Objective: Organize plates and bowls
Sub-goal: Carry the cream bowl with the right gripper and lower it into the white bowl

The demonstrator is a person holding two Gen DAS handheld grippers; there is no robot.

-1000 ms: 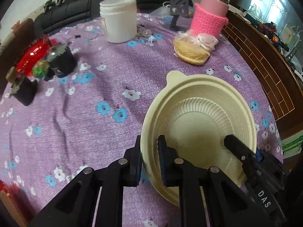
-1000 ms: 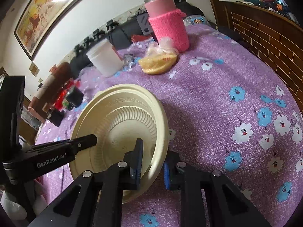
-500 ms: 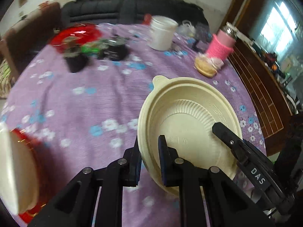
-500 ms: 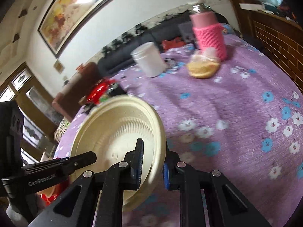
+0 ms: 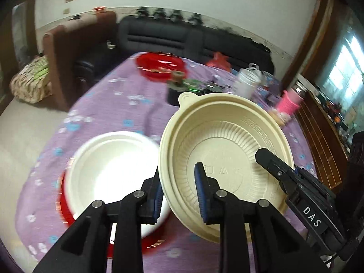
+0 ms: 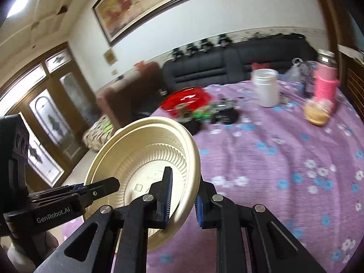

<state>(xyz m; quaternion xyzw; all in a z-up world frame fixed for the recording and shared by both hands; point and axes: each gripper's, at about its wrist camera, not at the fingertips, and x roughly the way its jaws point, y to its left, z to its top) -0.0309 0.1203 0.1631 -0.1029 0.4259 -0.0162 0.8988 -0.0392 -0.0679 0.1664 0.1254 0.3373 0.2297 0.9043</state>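
1. Two grippers flank one cream bowl (image 5: 227, 159). It is off the purple tablecloth (image 5: 118, 104), tilted, and carried between them.
2. My right gripper (image 6: 182, 195) is clenched on the bowl's near rim, one pad inside the wall and one outside.
3. My left gripper (image 5: 178, 182) straddles the opposite rim and its jaws are opening. The outer pad lies against the wall, but the inner pad looks to stand clear of it. I judge the right gripper now bears most of the weight.
4. Done so far, as I read it: the cream bowl has been picked up and brought close to a white bowl (image 5: 109, 168). That one sits on a red plate (image 5: 66, 207) at the near side of the table.
5. Not yet done: the cream bowl is beside the white bowl, not in it. The rims overlap in the left wrist view, but I cannot tell whether they touch.
6. Left, by my judgement: bring the cream bowl level over the white one, lower it in, and release both grips.
7. One red dish (image 5: 159, 66) sits apart at the far side of the table and may want gathering too.
8. Nothing else up there, the white jar (image 6: 265, 86) and pink flask (image 6: 326, 84) included, looks like a plate or a bowl.
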